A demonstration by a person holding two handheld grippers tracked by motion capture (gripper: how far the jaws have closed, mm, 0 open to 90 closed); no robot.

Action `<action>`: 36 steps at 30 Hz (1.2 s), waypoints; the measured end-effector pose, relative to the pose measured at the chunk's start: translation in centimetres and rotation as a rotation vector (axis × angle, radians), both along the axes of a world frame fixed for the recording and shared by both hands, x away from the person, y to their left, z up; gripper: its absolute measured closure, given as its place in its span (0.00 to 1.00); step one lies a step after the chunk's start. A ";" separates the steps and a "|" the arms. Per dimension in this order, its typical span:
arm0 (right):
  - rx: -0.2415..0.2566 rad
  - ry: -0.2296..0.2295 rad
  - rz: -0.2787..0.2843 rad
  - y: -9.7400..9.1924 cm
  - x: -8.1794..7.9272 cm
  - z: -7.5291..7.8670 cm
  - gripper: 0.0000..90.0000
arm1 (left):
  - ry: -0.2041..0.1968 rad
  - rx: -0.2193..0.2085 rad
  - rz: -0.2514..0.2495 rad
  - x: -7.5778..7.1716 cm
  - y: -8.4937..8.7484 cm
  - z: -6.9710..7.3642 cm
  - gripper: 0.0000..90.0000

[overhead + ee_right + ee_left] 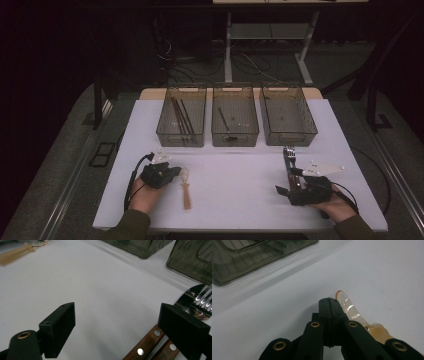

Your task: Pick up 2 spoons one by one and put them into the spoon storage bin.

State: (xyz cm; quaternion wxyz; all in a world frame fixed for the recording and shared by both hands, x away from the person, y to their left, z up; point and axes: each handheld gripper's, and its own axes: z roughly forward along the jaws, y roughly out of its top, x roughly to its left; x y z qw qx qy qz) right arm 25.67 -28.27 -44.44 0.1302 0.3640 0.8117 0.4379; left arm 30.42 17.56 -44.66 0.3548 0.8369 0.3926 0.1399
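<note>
Left gripper [329, 301] jaws together, empty, beside spoon [352, 311] near bench [240, 170] front-left. Right gripper [120, 322] jaws apart, over cutlery [150, 345] front-right.

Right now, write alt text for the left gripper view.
The left gripper has its black jaws shut together on a white table, right beside a translucent amber plastic spoon. A dark mesh bin sits at upper left.
</note>
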 end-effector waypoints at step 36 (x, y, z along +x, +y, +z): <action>-0.010 -0.006 0.003 -0.1 0.0 0.0 0.16 | 0.053 -0.109 0.037 0.3 0.5 0.2 0.75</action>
